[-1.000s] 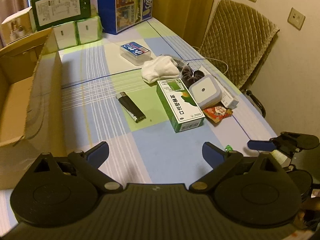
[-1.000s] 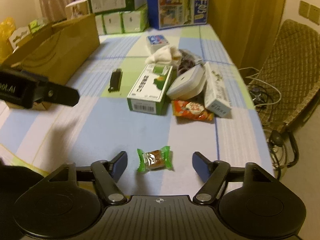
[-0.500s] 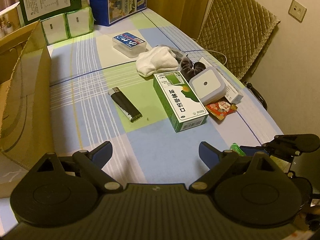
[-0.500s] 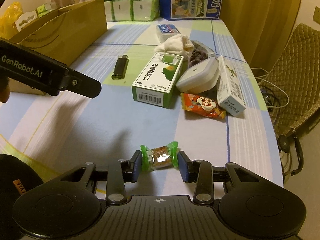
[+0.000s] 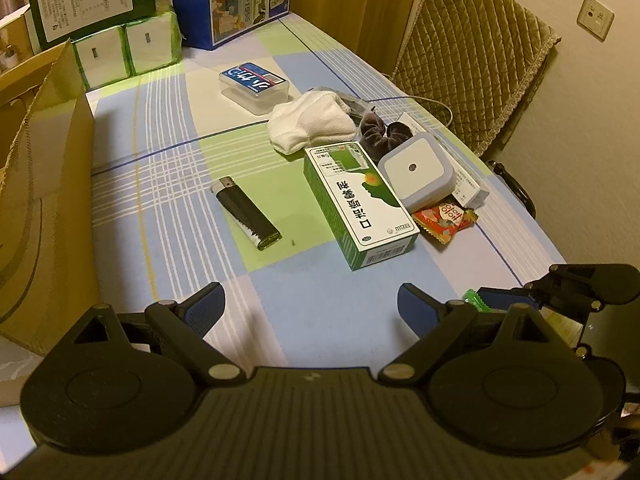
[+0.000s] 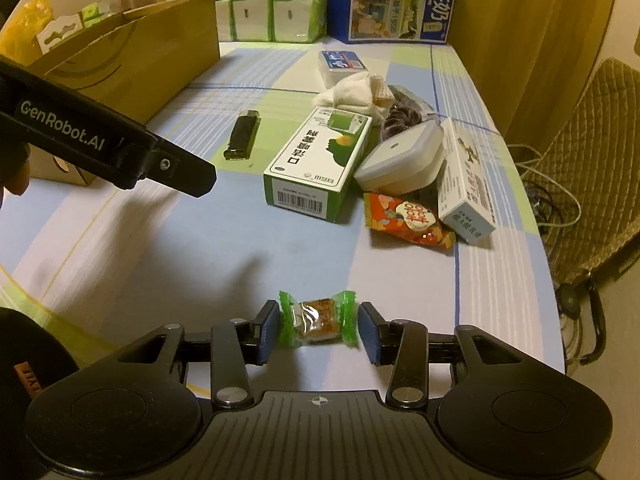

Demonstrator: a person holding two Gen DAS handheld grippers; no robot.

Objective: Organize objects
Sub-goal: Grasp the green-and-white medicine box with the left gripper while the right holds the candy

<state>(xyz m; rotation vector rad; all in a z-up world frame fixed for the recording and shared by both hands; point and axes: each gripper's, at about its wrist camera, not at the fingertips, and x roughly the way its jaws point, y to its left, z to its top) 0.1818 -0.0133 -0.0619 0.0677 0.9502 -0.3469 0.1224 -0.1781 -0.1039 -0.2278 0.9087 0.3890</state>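
Note:
A small candy [image 6: 318,318] in a green-ended wrapper sits between the blue pads of my right gripper [image 6: 318,330], which is shut on its two wrapper ends near the table's front edge. The left wrist view shows that gripper [image 5: 500,300] at the lower right with a green wrapper tip [image 5: 476,300] showing. My left gripper [image 5: 312,308] stands open over bare tablecloth with nothing between its fingers. One of its fingers [image 6: 188,176] reaches in from the left of the right wrist view.
On the table lie a black lighter [image 5: 248,214], a green box [image 5: 358,204], a white square case [image 5: 416,170], a red snack packet [image 5: 444,220], a long white box [image 6: 466,184], a white cloth [image 5: 312,124] and a clear box [image 5: 254,84]. An open cardboard box [image 5: 44,184] stands left; a chair [image 5: 476,60] right.
My right gripper went from open around the candy to shut on it. My left gripper has drifted a little forward over the table and stays open.

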